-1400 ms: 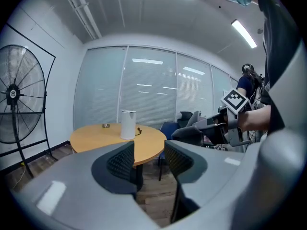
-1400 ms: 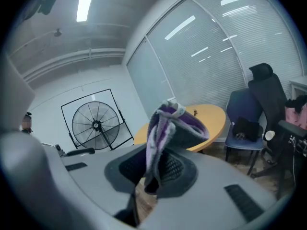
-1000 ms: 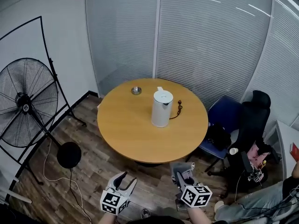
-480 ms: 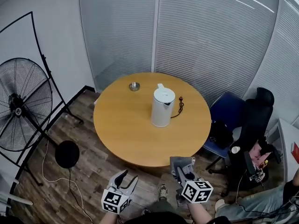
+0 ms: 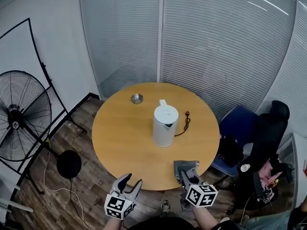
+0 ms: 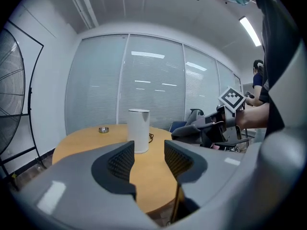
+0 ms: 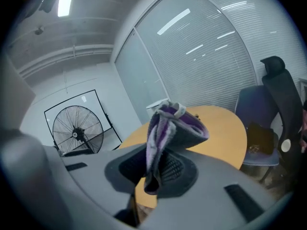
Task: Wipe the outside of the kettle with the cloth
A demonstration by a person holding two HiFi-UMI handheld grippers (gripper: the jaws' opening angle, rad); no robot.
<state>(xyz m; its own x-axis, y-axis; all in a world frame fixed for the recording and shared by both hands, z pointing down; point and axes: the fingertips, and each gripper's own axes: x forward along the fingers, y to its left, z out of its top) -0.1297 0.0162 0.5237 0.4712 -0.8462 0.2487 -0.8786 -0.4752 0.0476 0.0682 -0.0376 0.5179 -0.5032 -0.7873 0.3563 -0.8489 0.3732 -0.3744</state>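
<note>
The white kettle (image 5: pixel 165 126) stands upright near the middle of the round wooden desk (image 5: pixel 120 138), lid on. Its black cord (image 5: pixel 185 122) lies on the desk just beside it, toward the right edge. A small metal dish (image 5: pixel 137 98) sits near the far left edge, well apart from the kettle. At the near edge, the right tool (image 5: pixel 185 175) is clamped on a grey and purple cloth (image 5: pixel 186 166), which bunches up above its jaws. The left tool (image 5: pixel 129 183) hangs just off the near edge, over the wooden floor (image 5: pixel 96 176). Its jaws stand apart with nothing between them. A standing fan (image 5: pixel 21 116) is off the desk's left side, and a blue chair (image 5: pixel 240 123) is off its right.
</note>
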